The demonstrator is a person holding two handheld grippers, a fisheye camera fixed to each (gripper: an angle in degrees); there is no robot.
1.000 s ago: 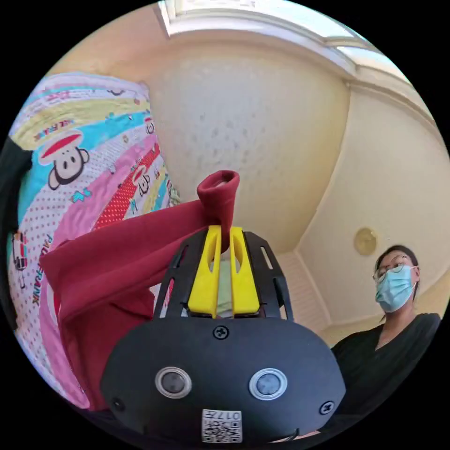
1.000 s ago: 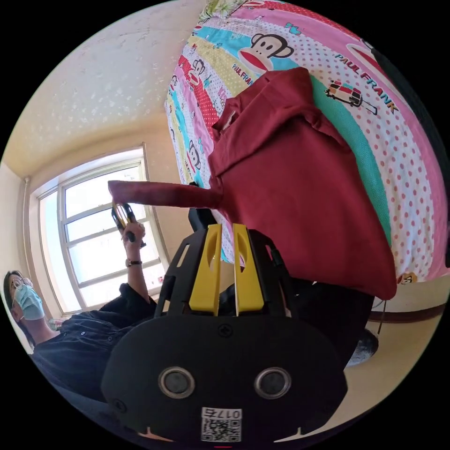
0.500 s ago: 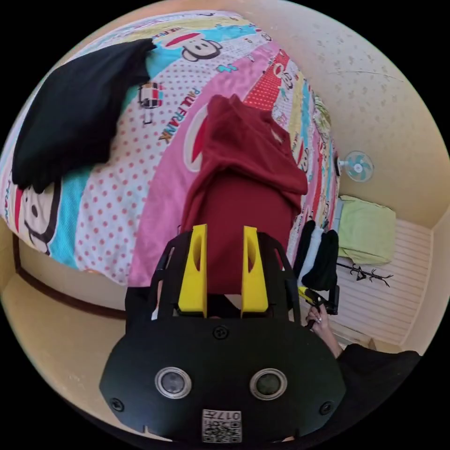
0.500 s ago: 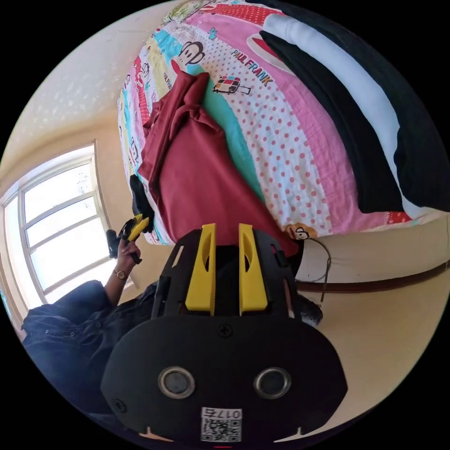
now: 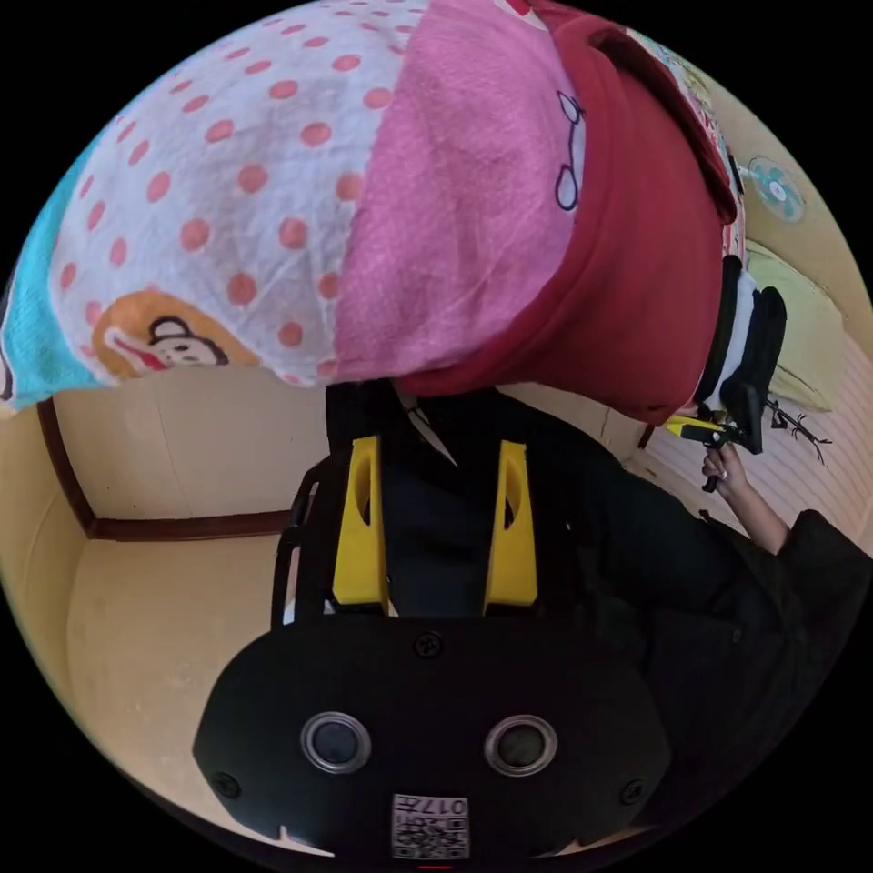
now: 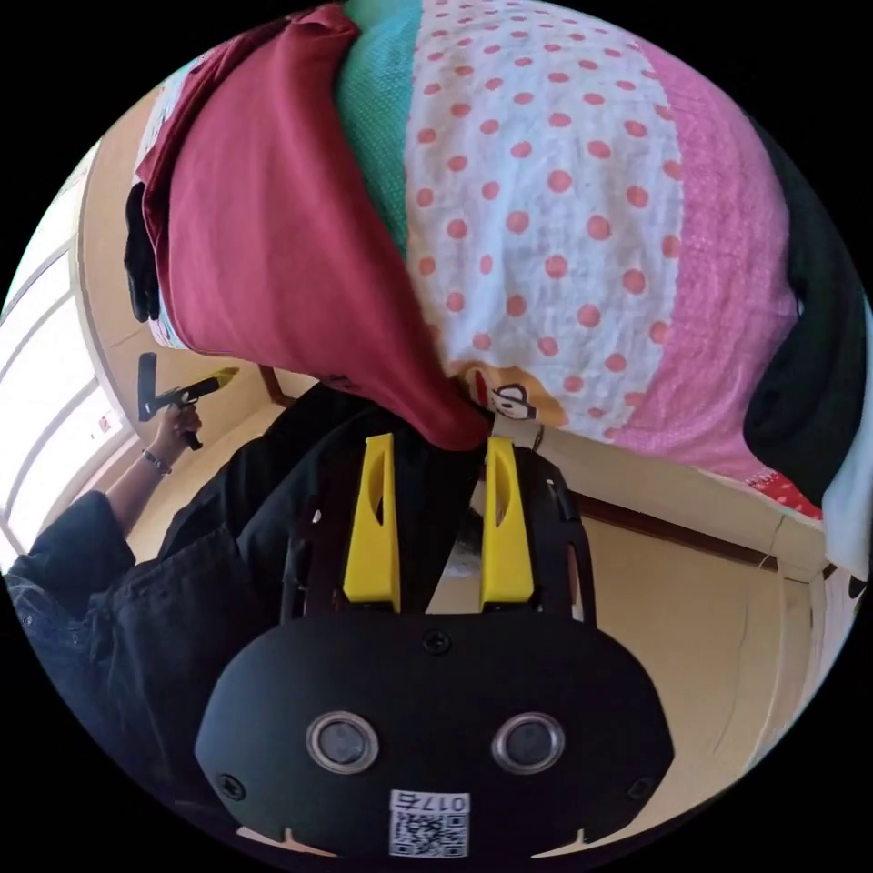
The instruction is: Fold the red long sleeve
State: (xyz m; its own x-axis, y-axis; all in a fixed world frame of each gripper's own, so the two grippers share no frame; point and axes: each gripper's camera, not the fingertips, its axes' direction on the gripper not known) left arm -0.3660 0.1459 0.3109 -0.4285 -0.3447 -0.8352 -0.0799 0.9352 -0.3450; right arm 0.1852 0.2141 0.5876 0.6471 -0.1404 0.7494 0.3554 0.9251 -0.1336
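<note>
The red long sleeve [image 5: 627,255] lies on the patterned bed sheet [image 5: 273,182], and its hem hangs over the bed's edge. My left gripper [image 5: 436,455] is open just below that edge, with only a person's dark clothing between its jaws. In the right gripper view the red shirt [image 6: 264,245] ends in a low corner right at the tips of my open right gripper [image 6: 438,450]; I cannot tell if it touches them. Each view also catches the other hand: the right gripper [image 5: 680,424] beside the hem, and the left gripper [image 6: 223,373] under the shirt's far side.
A dark garment [image 6: 818,364] lies on the bed by the red shirt. Black and white clothes [image 5: 750,336] hang near a green bundle [image 5: 805,327] and a wall fan [image 5: 773,186]. Bare floor [image 6: 682,618] runs along the bed base. A window [image 6: 36,382] stands behind.
The left gripper let go of the raised red sleeve and now stands open. Both grippers dropped to the bed's edge by the hem, and the right jaws spread wider.
</note>
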